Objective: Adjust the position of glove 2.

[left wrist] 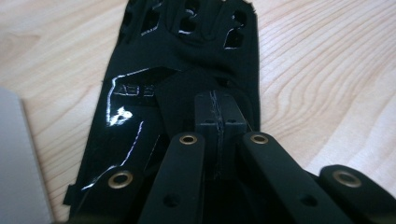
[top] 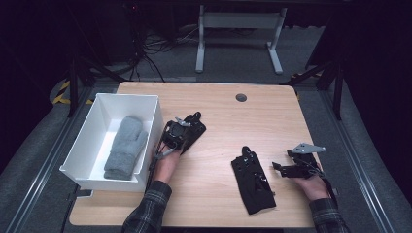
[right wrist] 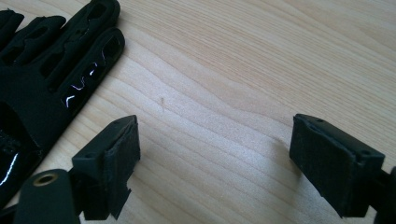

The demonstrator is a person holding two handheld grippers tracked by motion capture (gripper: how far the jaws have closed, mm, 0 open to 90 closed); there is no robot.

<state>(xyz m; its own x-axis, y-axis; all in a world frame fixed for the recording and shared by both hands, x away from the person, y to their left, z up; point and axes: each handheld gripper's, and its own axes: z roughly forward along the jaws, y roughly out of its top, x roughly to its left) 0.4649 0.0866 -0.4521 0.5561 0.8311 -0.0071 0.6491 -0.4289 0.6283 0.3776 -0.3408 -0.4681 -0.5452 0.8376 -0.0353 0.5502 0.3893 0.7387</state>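
On the pale wooden table [top: 218,121], the left gripper [left wrist: 218,122] pinches a black perforated glove [left wrist: 187,56] just right of the white plastic bin [top: 150,104] holding a grey knitted mitten [top: 125,145]. Right gripper [right wrist: 215,163] hovers spread wide, grasping nothing, beside a second black glove [top: 252,182].

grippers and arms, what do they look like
Both are black. The left gripper has flat linkage bars with brass-coloured rivets and blocky tongs. The right gripper has square, rubbery-looking pads and a grey three-cornered plate on top. Dark plaid sleeves cover both forearms.
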